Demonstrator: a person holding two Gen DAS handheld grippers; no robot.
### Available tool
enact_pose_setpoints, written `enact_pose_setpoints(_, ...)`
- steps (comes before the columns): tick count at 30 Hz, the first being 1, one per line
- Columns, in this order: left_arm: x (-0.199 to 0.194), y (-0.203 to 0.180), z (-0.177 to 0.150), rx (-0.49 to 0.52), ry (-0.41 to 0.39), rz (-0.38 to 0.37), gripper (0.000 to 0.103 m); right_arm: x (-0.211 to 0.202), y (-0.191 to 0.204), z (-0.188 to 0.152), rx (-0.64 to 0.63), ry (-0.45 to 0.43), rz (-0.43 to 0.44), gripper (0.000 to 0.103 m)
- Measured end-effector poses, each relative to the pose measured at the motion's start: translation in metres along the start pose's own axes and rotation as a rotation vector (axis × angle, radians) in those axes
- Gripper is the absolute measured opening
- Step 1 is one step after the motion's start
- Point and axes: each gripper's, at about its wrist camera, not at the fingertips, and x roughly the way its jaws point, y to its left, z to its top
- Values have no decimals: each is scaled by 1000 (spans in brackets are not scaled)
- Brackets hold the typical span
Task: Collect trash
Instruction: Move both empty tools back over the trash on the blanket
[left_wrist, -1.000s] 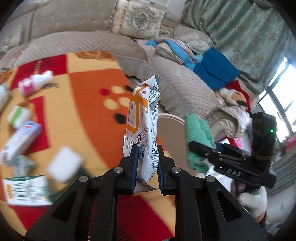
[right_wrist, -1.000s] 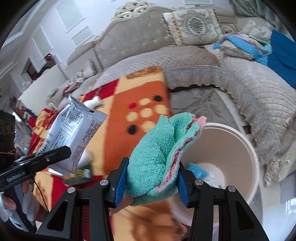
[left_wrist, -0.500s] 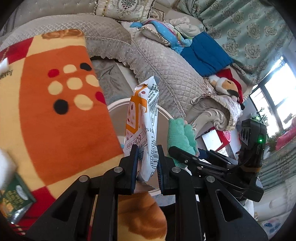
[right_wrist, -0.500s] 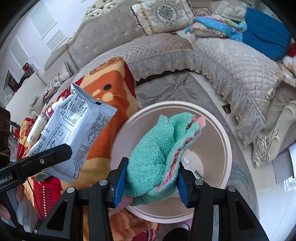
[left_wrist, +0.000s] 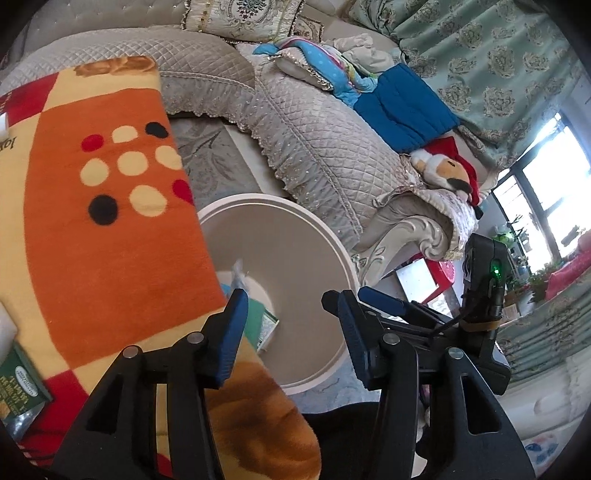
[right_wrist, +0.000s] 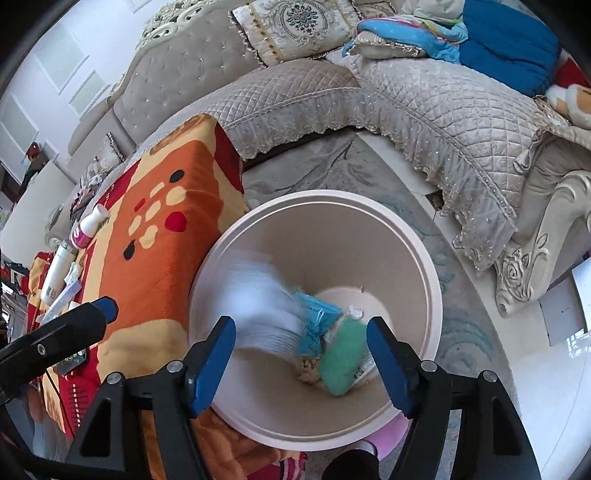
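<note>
A round cream trash bin (right_wrist: 413, 258) stands on the floor beside the orange blanket-covered table (right_wrist: 159, 266); it also shows in the left wrist view (left_wrist: 332, 258). My right gripper (right_wrist: 301, 360) is open and empty above the bin. The green cloth (right_wrist: 341, 362) lies in the bin bottom next to a blue wrapper (right_wrist: 316, 321). The white snack packet (right_wrist: 262, 314) is a blur falling inside the bin. My left gripper (left_wrist: 291, 332) is open and empty over the bin's near rim.
A grey quilted sofa (right_wrist: 424, 99) curves behind the bin, with cushions and a blue blanket (left_wrist: 402, 107). Bottles (right_wrist: 88, 229) and small packets lie on the table's far left. A green packet (left_wrist: 18, 384) lies at the table edge.
Both grippers opened over the bin. The green cloth dropped from the right gripper into the bin, and the white snack packet left the left gripper and is falling in.
</note>
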Motion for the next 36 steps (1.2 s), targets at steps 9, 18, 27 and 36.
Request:
enact_pose_setpoints(9, -9, 14, -4, -22, -22, 61, 49, -1, 19, -1, -34, -7, 13, 71)
enact_pose_setpoints(18, -25, 27, -9, -33, -48, 101, 49, -8, 46, -1, -81, -31, 13, 71)
enact_pose_setpoints(27, -52, 56, -18, -71, -95, 170, 49, -15, 79, -3, -131, -65, 7, 71)
enact_pose_setpoints(36, -82, 78, -31, -87, -138, 224, 49, -18, 117, -5, -186, -91, 14, 71)
